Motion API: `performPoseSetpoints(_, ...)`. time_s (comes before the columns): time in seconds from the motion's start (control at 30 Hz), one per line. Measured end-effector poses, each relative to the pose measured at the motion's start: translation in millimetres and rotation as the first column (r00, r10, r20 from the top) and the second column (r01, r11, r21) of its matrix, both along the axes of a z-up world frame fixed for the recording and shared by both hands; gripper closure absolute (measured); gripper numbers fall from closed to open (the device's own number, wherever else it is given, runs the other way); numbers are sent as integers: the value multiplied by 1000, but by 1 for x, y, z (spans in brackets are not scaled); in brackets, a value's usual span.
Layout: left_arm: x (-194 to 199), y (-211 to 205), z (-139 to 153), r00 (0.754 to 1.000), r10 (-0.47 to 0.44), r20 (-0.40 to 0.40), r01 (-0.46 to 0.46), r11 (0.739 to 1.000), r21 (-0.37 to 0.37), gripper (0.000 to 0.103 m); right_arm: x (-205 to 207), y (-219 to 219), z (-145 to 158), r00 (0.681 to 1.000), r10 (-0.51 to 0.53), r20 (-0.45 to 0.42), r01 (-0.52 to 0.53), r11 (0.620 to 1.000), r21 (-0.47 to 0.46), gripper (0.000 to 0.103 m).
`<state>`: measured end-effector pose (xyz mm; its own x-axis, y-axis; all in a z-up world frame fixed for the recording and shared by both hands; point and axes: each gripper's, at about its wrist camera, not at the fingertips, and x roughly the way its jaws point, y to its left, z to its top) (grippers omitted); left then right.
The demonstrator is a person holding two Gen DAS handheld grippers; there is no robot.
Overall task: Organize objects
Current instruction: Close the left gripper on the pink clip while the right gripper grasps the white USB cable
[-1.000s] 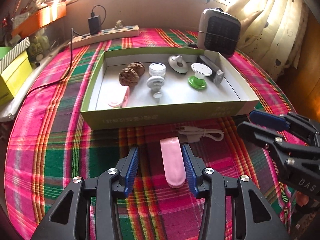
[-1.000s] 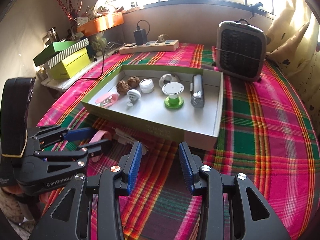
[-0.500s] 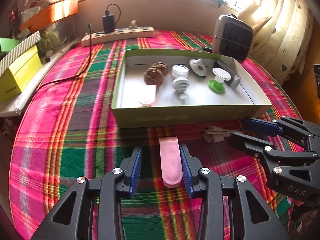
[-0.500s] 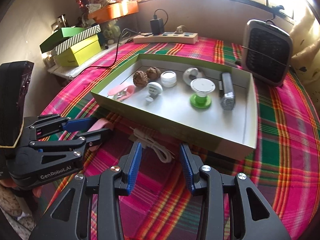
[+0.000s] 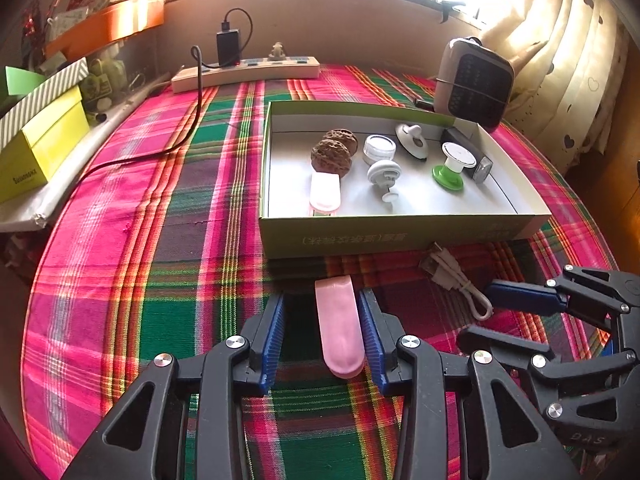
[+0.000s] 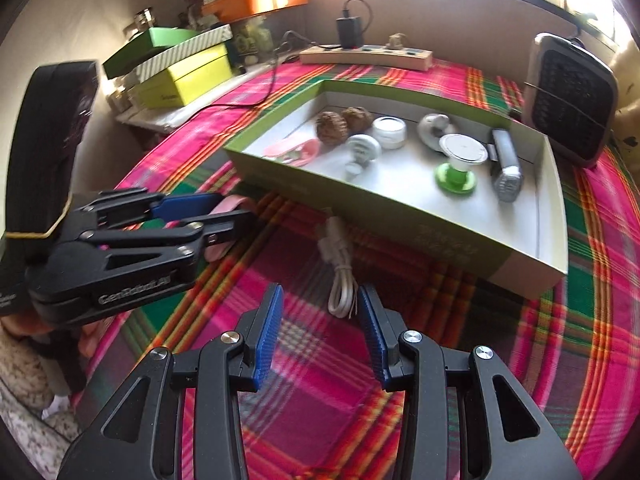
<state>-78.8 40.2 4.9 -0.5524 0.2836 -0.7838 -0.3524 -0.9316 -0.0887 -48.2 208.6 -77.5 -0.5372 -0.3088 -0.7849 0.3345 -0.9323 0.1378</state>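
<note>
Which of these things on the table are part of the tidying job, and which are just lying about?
Part of the job:
- pink clip between the left gripper fingers
- white cable ahead of the right gripper
- green box with walnuts and other small items already in it

Just lying about:
- power strip
- heater
- yellow box

Green box (image 5: 400,236) wall blocks bare cloth (image 5: 160,200) ahead.

Two walnuts (image 5: 334,150), two pink clips (image 5: 339,328), one jar (image 5: 379,148) and one cable (image 5: 460,280). One box (image 5: 400,236), one heater (image 5: 476,84), one power strip (image 5: 248,74). Two grippers (image 5: 323,344).
</note>
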Motion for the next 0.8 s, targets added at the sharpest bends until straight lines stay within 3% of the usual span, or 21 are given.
performPoseSetpoints(0.23, -2, 0, -1, 1000, -10, -11, 10, 1000, -1, 68, -16, -1, 1, 998, -67, -23, 68, 997, 37, 63)
performPoseSetpoints(0.63, -2, 0, -2, 999, -22, -40, 21, 1000, -12, 68, -24, -14, -2, 994, -77, -73, 86, 987, 137, 63)
performPoseSetpoints(0.8, -2, 0, -2, 999, -21, -39, 21, 1000, -8, 68, -25, -14, -2, 994, -81, -75, 91, 986, 139, 63)
